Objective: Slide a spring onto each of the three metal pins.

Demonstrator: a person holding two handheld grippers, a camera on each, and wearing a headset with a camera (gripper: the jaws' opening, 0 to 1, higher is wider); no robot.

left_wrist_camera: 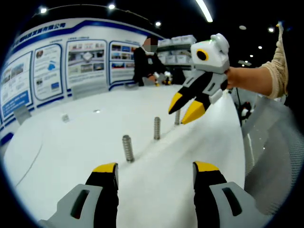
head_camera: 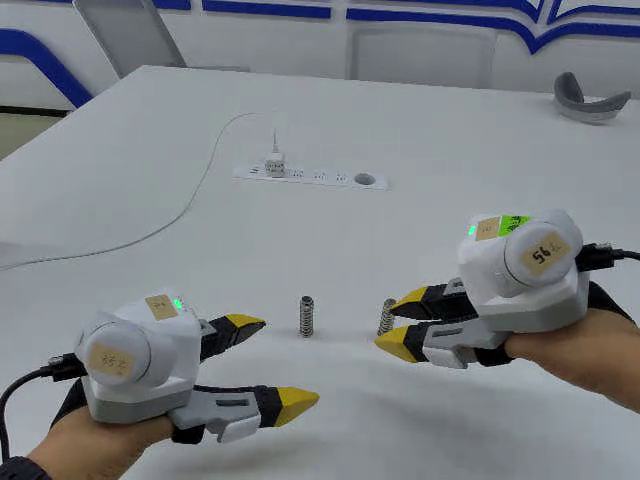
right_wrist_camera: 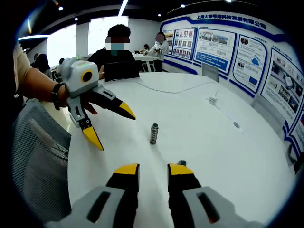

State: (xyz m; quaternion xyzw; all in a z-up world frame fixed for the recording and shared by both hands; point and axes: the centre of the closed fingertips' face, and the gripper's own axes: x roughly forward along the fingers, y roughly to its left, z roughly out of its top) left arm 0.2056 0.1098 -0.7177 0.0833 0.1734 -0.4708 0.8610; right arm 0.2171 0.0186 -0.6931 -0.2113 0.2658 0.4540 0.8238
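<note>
**Q:** First, what is sitting closest to the viewer?

**A:** The left gripper [head_camera: 268,362] is hanging over the desk [head_camera: 450,200] toward its near edge, on the left side. Its jaws are gaping wide and are holding nothing. In the left gripper view they are rising from the bottom, well spread.

**Q:** And the other tool?

**A:** The right gripper [head_camera: 398,322] is reaching in from the right, slightly farther in. Its jaws are parted by a narrower gap and are gripping nothing.

**Q:** Where are the springs standing?

**A:** In the left gripper view, three are standing upright in a row on the desk. The near spring [left_wrist_camera: 127,148] is standing just beyond the left jaw's tip, with the middle spring [left_wrist_camera: 156,128] behind it. The far spring [left_wrist_camera: 177,117] is standing at the right gripper's yellow tips, partly covered by them. Whether they are touching it cannot be told.

In the head view, an upright coil [head_camera: 307,316] is standing free between the two grippers. A second coil [head_camera: 386,317] is showing just behind the right gripper's jaws. Which of the three these are cannot be told, and the pins inside are too small to make out.

**Q:** What is lying beyond?

**A:** Toward the desk's middle, a white power strip [head_camera: 310,176] is lying flat with a plug [head_camera: 274,160] seated in it. A white cable [head_camera: 188,205] is curving away toward the left edge. A grey curved object [head_camera: 590,100] is resting near the far right corner.
</note>
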